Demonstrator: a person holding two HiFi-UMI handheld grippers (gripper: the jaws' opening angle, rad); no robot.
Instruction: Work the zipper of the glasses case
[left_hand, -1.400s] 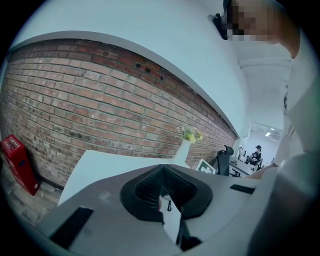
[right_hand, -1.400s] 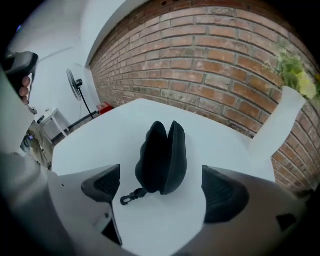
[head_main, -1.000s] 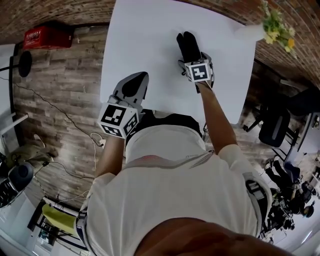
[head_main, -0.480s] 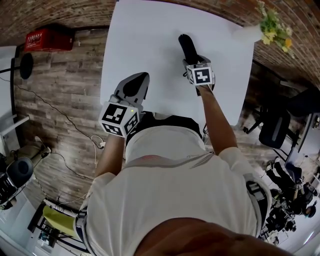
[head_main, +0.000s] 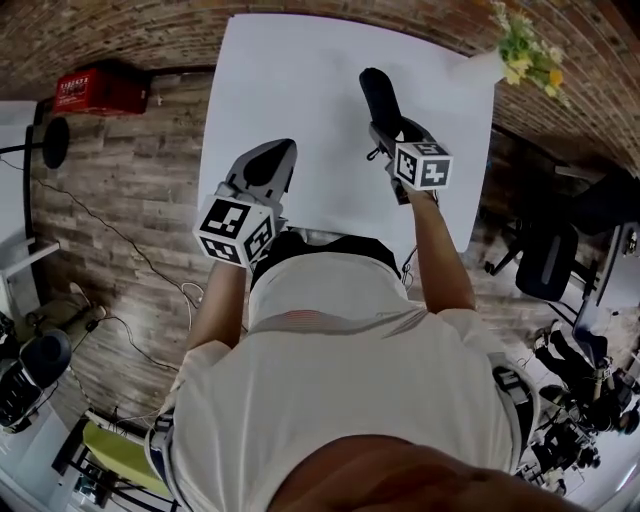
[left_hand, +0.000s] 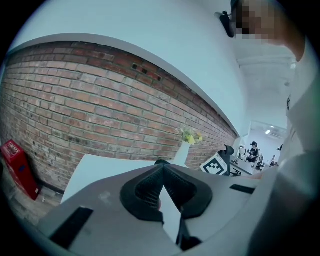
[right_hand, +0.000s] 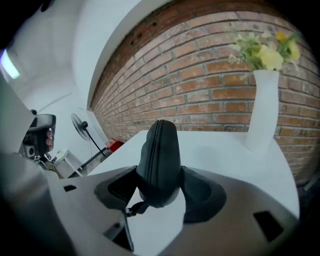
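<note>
The black oblong fabric glasses case (right_hand: 159, 150) sits in the right gripper (right_hand: 159, 192), whose jaws have just been closing and now press on its near end from both sides, about halfway shut. The case is rounded at both ends and looks soft – a zipper seam (right_hand: 154, 145) runs lengthwise up the middle of the side facing the right gripper view, and a short dark strap (right_hand: 135, 207) hangs from its lower end. It juts forward and up out of the jaws, over the white rectangular tabletop (head_main: 290, 80). In the head view it shows as a dark narrow shape beyond the gripper's marker cube, near the middle of the tabletop. The left gripper (left_hand: 162, 172) hangs over the tabletop's near left edge – its jaws are pressed together with nothing between them. A white vase of yellow flowers (right_hand: 262, 105) stands at the far right corner, before the brick wall (left_hand: 90, 100)
</note>
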